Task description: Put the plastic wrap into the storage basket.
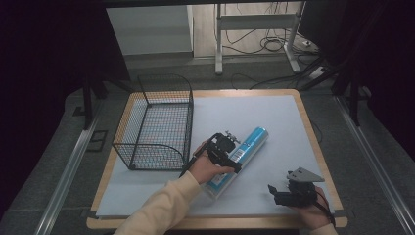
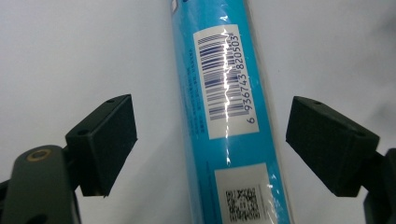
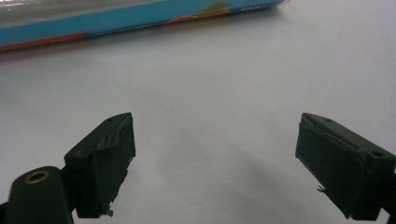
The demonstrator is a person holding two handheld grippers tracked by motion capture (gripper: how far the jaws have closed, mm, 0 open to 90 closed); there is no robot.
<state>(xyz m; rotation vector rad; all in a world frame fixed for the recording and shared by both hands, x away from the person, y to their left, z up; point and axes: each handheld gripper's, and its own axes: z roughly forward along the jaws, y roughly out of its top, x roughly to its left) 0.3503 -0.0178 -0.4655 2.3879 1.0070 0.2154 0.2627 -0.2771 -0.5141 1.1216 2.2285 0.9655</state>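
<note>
A long blue tube (image 1: 247,149) with a barcode label lies slantwise on the white sheet (image 1: 274,117), right of the basket. My left gripper (image 1: 226,152) hovers over its middle, open, one jaw on each side of the tube (image 2: 223,112) without touching it. My right gripper (image 1: 275,192) rests low near the front right edge of the table, open, with nothing between its jaws. In the right gripper view (image 3: 215,163) the tube (image 3: 116,18) lies across the top, well beyond the jaws.
A black wire basket (image 1: 159,122) stands on the left part of the table, with nothing inside that I can see. The wooden table edge (image 1: 215,223) runs along the front. A white table frame and cables (image 1: 264,34) lie on the floor beyond.
</note>
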